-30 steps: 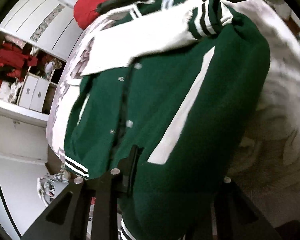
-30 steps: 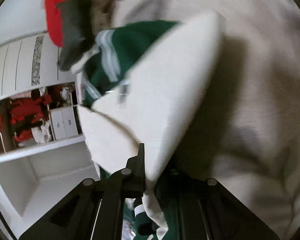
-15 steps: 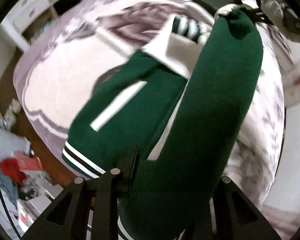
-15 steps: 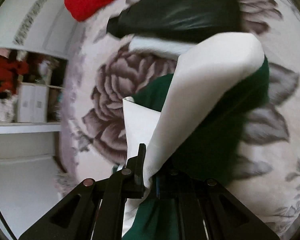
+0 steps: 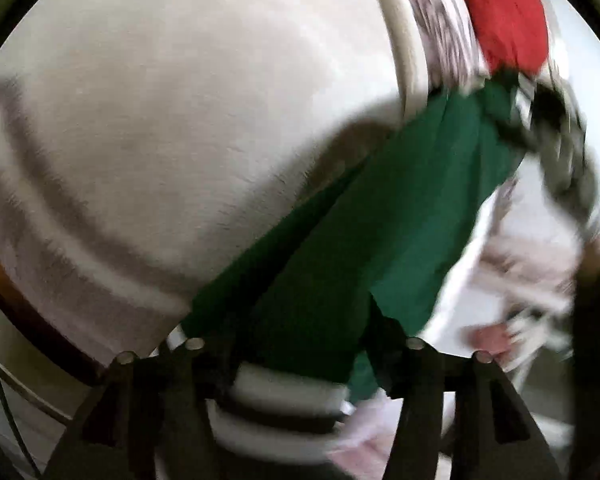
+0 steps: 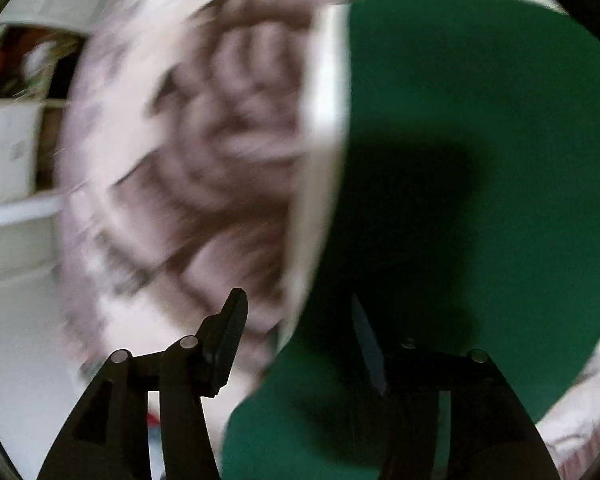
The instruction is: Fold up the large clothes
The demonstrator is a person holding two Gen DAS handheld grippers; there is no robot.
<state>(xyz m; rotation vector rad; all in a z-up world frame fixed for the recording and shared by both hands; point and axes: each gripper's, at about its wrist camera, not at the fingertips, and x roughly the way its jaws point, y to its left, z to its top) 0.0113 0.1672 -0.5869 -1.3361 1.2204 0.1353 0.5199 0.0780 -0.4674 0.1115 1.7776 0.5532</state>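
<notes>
A green varsity jacket with white sleeves and striped cuffs lies on the floral bed cover. In the left wrist view the jacket point(image 5: 380, 216) runs from between my fingers up to the right, and its striped hem point(image 5: 284, 392) sits at the fingers. My left gripper point(image 5: 300, 344) has its fingers spread with the green cloth between them. In the right wrist view the green body point(image 6: 480, 160) and a white sleeve edge point(image 6: 324, 120) fill the right half. My right gripper point(image 6: 300, 320) is open, its left finger clear of the cloth. Both views are blurred.
The pale floral bed cover point(image 5: 160, 100) point(image 6: 204, 152) lies under the jacket. A red garment point(image 5: 500, 16) sits at the far end of the bed. White shelves with boxes point(image 6: 8, 152) stand to the left.
My right gripper has opened and let go of the white sleeve. The jacket has been laid over onto the bed. My left fingers have spread apart. Both cameras swung sharply.
</notes>
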